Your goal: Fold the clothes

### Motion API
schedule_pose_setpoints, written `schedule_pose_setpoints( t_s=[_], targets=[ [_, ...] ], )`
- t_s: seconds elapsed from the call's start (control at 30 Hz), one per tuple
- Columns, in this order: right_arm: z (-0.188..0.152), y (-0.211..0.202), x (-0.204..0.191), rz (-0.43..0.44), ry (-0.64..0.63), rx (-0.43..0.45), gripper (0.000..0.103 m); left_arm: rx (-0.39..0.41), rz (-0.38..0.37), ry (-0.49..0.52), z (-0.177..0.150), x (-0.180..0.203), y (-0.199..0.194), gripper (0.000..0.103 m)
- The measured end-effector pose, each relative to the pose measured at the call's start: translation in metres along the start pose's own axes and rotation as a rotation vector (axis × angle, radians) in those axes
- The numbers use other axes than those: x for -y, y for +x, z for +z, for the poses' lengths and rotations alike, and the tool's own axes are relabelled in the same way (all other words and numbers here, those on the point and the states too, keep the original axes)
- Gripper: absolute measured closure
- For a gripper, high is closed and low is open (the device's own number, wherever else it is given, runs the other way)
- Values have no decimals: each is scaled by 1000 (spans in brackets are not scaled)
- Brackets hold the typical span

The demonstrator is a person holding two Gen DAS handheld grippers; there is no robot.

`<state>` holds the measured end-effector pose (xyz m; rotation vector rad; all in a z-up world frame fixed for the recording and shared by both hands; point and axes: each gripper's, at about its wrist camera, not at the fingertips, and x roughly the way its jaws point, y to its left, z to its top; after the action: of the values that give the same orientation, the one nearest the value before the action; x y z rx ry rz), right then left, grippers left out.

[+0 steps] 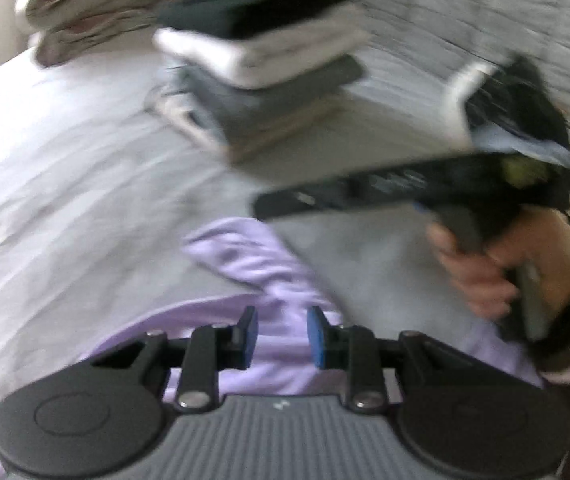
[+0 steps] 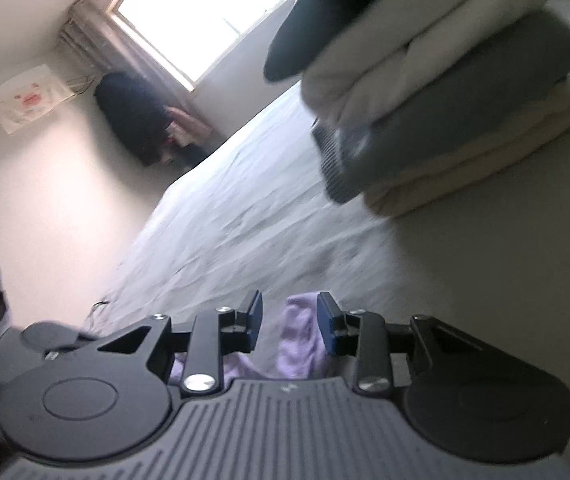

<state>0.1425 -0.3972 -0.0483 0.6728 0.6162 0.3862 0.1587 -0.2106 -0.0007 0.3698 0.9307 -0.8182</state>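
Lilac garment on bed, under both grippers. Left gripper spread, empty. Right gripper spread, cloth between tips, ungripped.

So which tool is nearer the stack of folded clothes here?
Right. The right tool is close in front of the stack of folded clothes; the left tool sits farther back over the lilac garment.

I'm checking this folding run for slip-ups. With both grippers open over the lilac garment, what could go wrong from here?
1. The lilac garment lies bunched on the bed, so the open left gripper might pinch several layers.
2. The folded stack sits close ahead of the open right gripper; a sweeping fold could topple it.
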Motion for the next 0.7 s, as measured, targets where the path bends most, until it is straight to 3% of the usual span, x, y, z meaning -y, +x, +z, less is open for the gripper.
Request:
schedule_pose_setpoints(
  t_s=[0.17,0.33,0.37,0.4,0.5,0.7],
  targets=[
    [-3,17,-3,-11,-5,-50,74,38,65,-10,1,-17,10,76],
    [-5,28,-8,-62,-61,-66,76,30,63,18,3,-21,23,73],
    [-6,30,-10,-67,-74,-67,81,26,59,21,4,-22,25,72],
    [-7,32,-12,-72,-87,-68,95,22,55,23,4,-22,28,71],
    [-7,30,-17,-106,-128,-81,100,16,54,12,6,-25,34,71],
    [1,-35,-15,-241,-179,-29,100,14,57,-32,11,-29,42,71]
  ],
)
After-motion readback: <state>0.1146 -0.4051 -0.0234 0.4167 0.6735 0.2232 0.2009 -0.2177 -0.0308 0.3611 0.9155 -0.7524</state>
